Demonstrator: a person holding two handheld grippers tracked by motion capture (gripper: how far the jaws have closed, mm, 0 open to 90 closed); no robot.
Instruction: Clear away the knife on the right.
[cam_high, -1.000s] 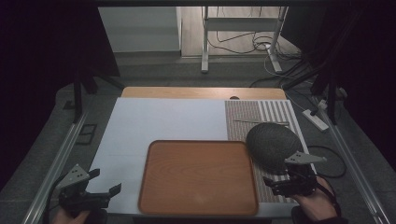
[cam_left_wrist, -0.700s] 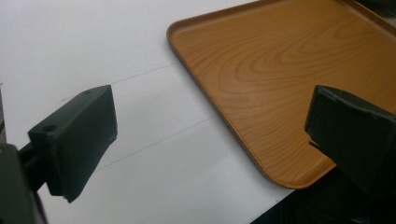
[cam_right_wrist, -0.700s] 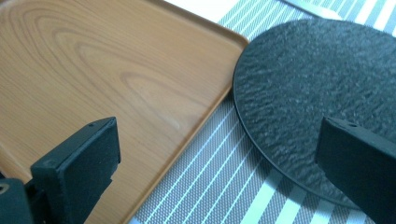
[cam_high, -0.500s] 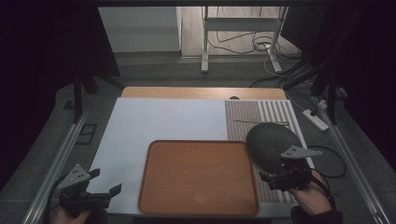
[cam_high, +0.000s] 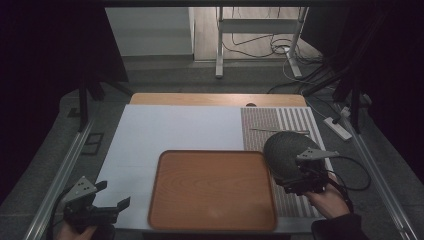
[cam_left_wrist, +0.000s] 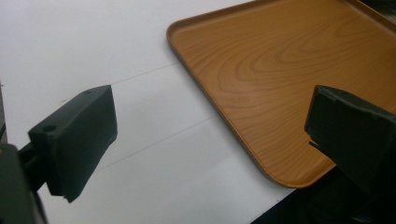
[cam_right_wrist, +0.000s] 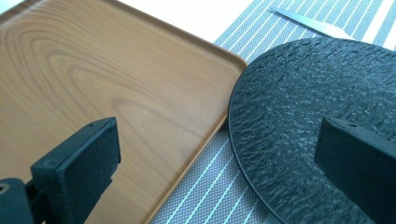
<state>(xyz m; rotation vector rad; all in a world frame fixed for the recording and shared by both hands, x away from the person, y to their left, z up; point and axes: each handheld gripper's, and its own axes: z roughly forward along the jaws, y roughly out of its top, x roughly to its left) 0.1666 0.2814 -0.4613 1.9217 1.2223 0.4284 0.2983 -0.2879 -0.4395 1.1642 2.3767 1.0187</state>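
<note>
Your left gripper (cam_high: 112, 207) hangs at the near left corner of the table, above the white rectangular sheet (cam_high: 165, 132) that covers most of the top. Its 2 black jaws stand spread wide with nothing between them; in the left gripper view they frame bare white sheet and the rounded near corner of the brown wood-grain rectangular tray (cam_left_wrist: 280, 79).

The tray lies flat at the near middle of the table, empty, its left part on the white sheet and its right edge over the grey placemat with pale stripes (cam_high: 280, 125). A strip of the light wooden tabletop (cam_high: 215, 99) shows beyond the sheet at the far edge.

On the placemat, just right of the tray, sits the round black plate with a rough textured surface (cam_high: 285, 150). In the right gripper view its rim (cam_right_wrist: 299, 121) lies just beside the tray's corner; you cannot tell whether they touch. Beyond the plate a thin silver utensil (cam_high: 280, 131) lies across the stripes.

Your right gripper (cam_high: 295, 187) is at the plate's near edge, jaws spread apart, 1 over the tray and 1 over the plate, gripping nothing.

Around the table the room is dim: metal rails (cam_high: 60, 175) run along both sides, a grey floor (cam_high: 165, 75) lies beyond, with a white metal stand (cam_high: 220, 45), loose cables (cam_high: 260, 47) and a white power strip (cam_high: 339, 129) at the right.
</note>
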